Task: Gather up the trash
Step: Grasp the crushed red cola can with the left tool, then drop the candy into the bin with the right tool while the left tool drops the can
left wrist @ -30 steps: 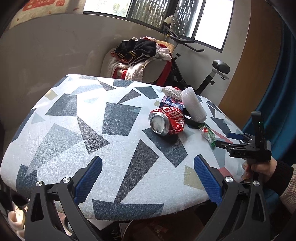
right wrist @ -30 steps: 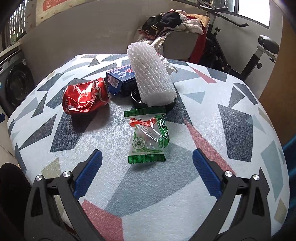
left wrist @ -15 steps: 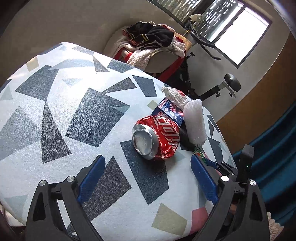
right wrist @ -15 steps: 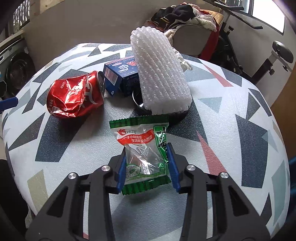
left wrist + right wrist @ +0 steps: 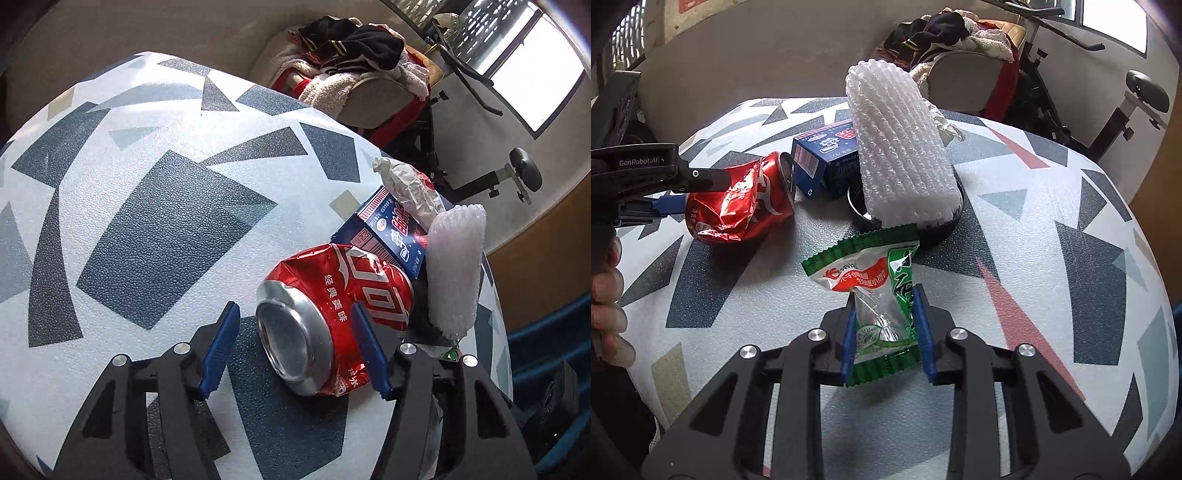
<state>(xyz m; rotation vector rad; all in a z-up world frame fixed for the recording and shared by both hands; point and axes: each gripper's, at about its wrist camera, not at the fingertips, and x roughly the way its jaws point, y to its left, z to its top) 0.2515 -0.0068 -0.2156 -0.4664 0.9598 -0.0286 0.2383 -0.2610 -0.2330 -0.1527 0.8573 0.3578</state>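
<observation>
Since 0.5 s ago: right gripper narrowed further on the green snack wrapper, fingers pinching its lower half, wrapper standing up off the desk at 6 o'clock. Likely 1 piece secured. Left gripper pushed in around the crushed red can, fingers half-wide, flanking it, right pad touching or nearly so, not yet clamped. Can lying on its side, rim facing the camera. Blue box and white foam net at 1 o'clock beyond, untouched. Both hands low, reaching forward.
</observation>
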